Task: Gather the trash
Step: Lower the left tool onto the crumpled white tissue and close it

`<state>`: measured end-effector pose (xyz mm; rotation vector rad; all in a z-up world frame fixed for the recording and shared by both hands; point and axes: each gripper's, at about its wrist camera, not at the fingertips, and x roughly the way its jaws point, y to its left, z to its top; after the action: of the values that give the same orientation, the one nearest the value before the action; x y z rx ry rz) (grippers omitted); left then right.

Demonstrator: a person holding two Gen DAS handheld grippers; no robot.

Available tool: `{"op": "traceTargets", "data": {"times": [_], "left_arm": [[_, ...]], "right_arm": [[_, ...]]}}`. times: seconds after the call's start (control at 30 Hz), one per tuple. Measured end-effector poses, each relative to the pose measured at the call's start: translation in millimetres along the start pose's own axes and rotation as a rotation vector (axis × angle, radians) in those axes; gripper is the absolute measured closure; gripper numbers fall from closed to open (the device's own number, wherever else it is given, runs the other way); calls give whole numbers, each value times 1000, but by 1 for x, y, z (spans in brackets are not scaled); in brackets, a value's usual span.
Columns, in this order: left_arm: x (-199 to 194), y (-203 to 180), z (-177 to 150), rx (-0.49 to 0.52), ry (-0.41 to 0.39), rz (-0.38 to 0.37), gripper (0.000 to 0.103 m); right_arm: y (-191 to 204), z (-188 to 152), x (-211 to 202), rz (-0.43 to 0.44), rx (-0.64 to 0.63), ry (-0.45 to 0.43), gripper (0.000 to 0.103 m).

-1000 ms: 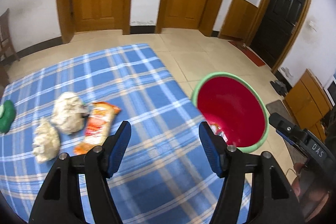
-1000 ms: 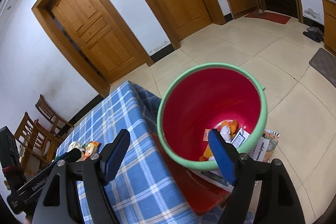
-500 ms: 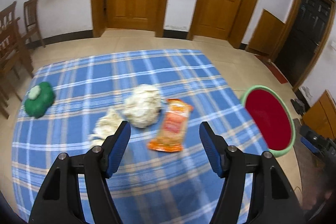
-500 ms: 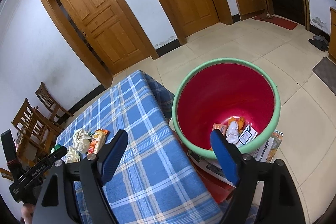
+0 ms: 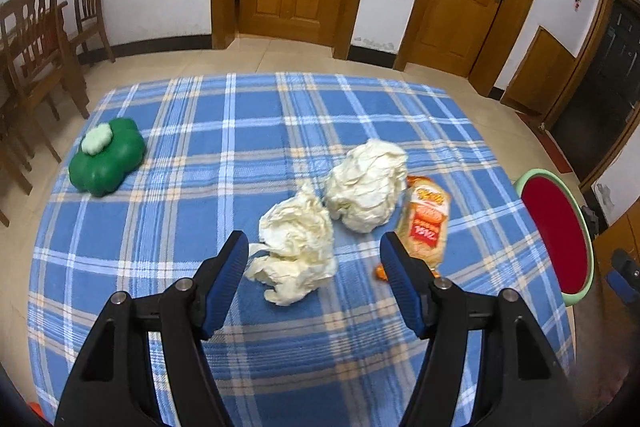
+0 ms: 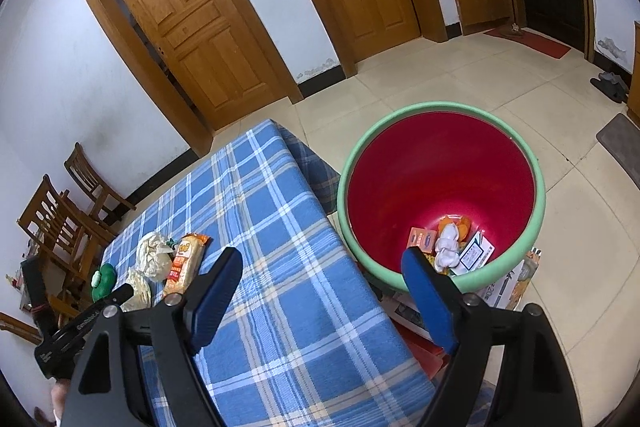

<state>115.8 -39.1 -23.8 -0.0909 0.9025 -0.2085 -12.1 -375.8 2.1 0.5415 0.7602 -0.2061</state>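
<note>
Landmark: the near crumpled cream paper wad (image 5: 294,247), lying on the blue plaid tablecloth (image 5: 200,147).
Left gripper (image 5: 312,259): hanging just this side of that wad, jaws standing at a middling width with nothing between the pads; the wad is showing in the gap, slightly toward the left finger.
Neighbours: a larger crumpled cream paper ball (image 5: 366,187) is sitting beyond the wad to the right, about touching it; an orange snack wrapper (image 5: 426,223) is lying right of that, its long axis running away from the jaws.
Right gripper (image 6: 324,275): hovering far right of the wad, by the green-rimmed red bucket (image 6: 400,279), jaws wide and empty.
Nearer hand: the left, in my judgement.
Bystander: a green clover-shaped object (image 5: 106,157), well left of the wad.
Change: a second ago the left view was looking toward the bucket with the trash off to its left; now the wad is sitting centred ahead.
</note>
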Motion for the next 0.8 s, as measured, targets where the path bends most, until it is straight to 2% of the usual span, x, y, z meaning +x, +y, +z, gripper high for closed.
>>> {"op": "traceTargets", "data": {"times": [0.17, 0.3, 0.57, 0.8], "left_arm": [[13, 6, -4, -5, 23, 5, 36], [21, 8, -4, -5, 40, -2, 41], [32, 15, -7, -19, 52, -32, 62], [25, 22, -6, -49, 16, -70, 69]], "right_arm": [[6, 1, 2, 0, -15, 9, 19], [15, 4, 5, 0, -34, 10, 19], [37, 5, 15, 2, -75, 25, 19], [61, 1, 31, 17, -123, 59, 19]]}}
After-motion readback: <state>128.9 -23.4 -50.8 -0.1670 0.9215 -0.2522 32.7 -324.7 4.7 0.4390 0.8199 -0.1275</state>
